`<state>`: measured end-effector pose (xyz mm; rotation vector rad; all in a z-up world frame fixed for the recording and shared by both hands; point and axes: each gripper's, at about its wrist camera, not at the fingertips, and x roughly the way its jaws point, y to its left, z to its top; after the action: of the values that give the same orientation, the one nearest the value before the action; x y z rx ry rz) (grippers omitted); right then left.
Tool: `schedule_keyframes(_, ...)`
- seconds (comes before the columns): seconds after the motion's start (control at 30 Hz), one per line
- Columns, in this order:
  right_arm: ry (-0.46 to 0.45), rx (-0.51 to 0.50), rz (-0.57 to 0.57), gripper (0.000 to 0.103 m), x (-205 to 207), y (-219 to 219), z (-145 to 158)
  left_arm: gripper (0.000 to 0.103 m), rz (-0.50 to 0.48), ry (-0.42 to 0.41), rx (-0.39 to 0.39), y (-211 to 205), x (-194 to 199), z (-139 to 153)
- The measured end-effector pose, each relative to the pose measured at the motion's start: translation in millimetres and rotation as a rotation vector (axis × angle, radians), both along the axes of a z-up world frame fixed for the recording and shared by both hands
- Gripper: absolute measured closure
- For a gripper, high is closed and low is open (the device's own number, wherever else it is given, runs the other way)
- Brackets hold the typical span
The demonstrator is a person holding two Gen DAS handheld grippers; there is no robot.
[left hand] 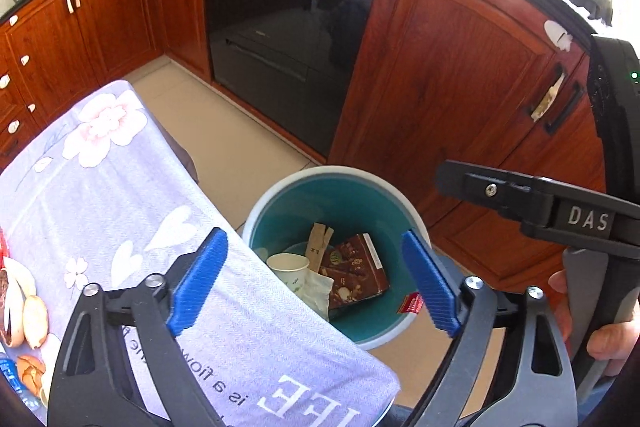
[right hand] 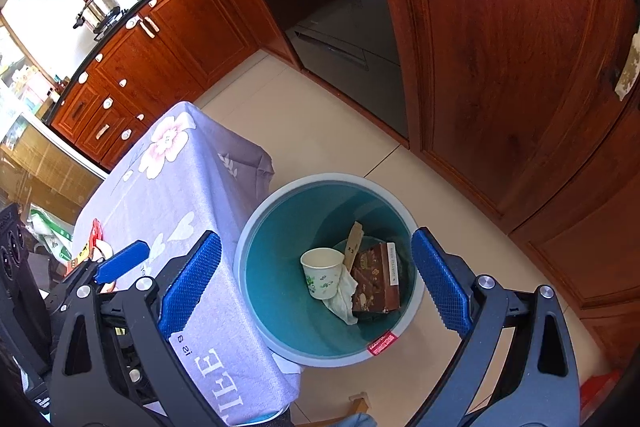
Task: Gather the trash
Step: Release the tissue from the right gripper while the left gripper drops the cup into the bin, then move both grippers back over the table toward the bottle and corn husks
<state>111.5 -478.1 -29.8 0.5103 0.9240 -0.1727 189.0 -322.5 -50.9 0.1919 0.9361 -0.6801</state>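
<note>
A round trash bin (left hand: 336,171) with a teal inside stands on the floor beside the table. In it lie a paper cup (left hand: 288,265), a brown box (left hand: 356,269), a crumpled tissue (left hand: 318,291) and a paper sleeve (left hand: 318,243). My left gripper (left hand: 313,235) hangs open above the bin with nothing between its blue pads. In the right wrist view, my right gripper (right hand: 316,237) is also open and empty over the same bin (right hand: 320,177), above the cup (right hand: 322,273) and box (right hand: 374,279). Eggshells (left hand: 24,303) lie on the table's left edge.
The table wears a lilac floral cloth (left hand: 120,195) that reaches the bin's left rim. Red-brown cabinets (left hand: 448,75) and a black oven (left hand: 288,39) stand behind the bin, across a strip of tiled floor (left hand: 240,155). A hand (left hand: 608,339) holds the right gripper's handle.
</note>
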Motion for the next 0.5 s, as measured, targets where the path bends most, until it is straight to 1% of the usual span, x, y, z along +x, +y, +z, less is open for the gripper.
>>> schedule_keyframes(0.07,0.0,-0.005,0.008,0.011,-1,5,2,0.009,0.008,-0.006,-0.006,5,-2,3)
schedule_keyframes(0.3,-0.009,-0.019,0.036,0.011,-6,32,11,0.006,0.044,-0.033,-0.024,33,-11,18)
schedule_keyframes(0.5,-0.036,-0.027,0.084,0.011,-9,69,24,0.005,0.101,-0.062,-0.036,75,-22,32)
